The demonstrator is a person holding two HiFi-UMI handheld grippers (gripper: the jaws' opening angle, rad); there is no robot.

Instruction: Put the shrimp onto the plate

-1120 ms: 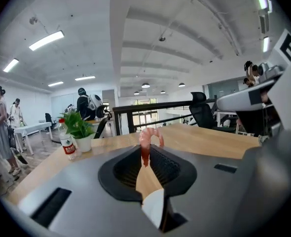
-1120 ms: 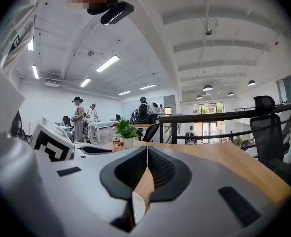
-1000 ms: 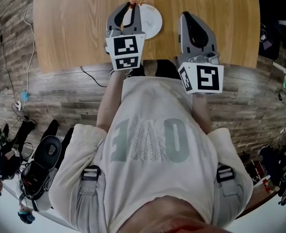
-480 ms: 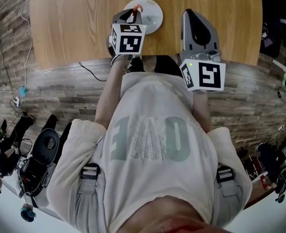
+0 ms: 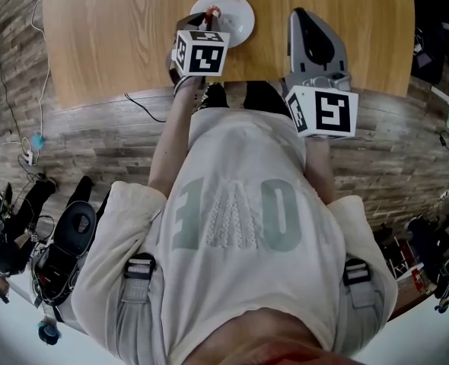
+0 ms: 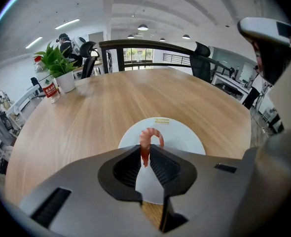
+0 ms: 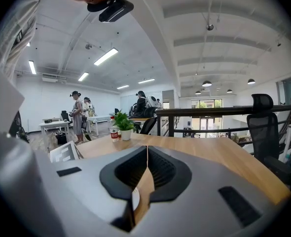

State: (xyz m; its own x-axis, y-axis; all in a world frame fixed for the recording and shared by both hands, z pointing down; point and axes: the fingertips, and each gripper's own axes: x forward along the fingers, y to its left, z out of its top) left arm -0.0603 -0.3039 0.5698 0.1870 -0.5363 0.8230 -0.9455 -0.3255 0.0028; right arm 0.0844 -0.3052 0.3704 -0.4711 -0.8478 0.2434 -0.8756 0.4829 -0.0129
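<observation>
**Shrimp gripped above the plate**

Nearest the head camera, a pale shirt with faded letters is seen from above. Two grey, smooth plastic grippers are held out past it over the near edge of a table of light wood grain. Each gripper carries a cube with black-and-white square markers.

The left gripper is closed narrowly on the shrimp. The lower end of the shrimp is pinched between ribbed black pads, and its curved, glossy, orange-pink body arches up past the tips. In the head view the shrimp is seen over the near left part of the plate. Whether it touches the plate cannot be told.

The plate is round, white, flat and smooth. A small line of yellow print is seen near its far rim.

The right gripper is held to the right of the plate, apart from it, above bare wood. Its ribbed pads are pressed together at the tips, and nothing is held between them.

Farther off, at the far left of the table, a leafy plant is set in a white pot. A bottle with a red label stands just beside it. Behind the table a dark curved railing and black chairs are seen. Round lamps are set in a ribbed white ceiling beyond them.
</observation>
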